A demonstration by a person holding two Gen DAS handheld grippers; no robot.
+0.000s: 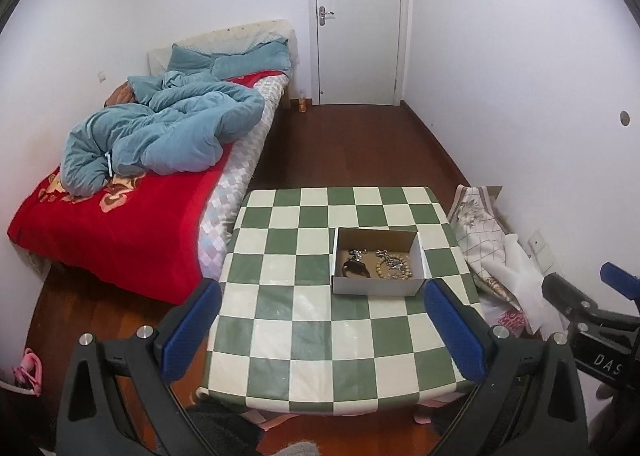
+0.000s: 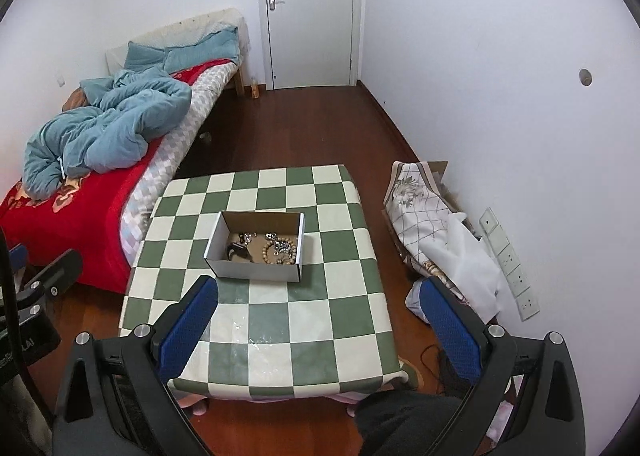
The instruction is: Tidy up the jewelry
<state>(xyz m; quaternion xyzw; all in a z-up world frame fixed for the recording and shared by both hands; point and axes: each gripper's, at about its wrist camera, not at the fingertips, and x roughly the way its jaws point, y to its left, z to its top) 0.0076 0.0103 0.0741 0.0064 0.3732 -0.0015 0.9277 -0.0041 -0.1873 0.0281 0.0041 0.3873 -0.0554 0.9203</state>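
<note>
Jewelry (image 2: 262,248), beads and chains tangled in an open white cardboard box (image 2: 254,270), lies mid-frame on the checkered surface (image 2: 280,320), ahead of both wide-open, empty grippers, left gripper (image 1: 320,332) and right gripper (image 2: 320,328); which is nearer I cannot tell

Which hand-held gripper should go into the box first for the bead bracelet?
Probably the left hand-held gripper: open, with the box just ahead beside its right finger. The right hand-held gripper, also open, sits farther back. The bead bracelet lies uncovered.

Bright even light, sharp, fisheye-warped dark corners.
</note>
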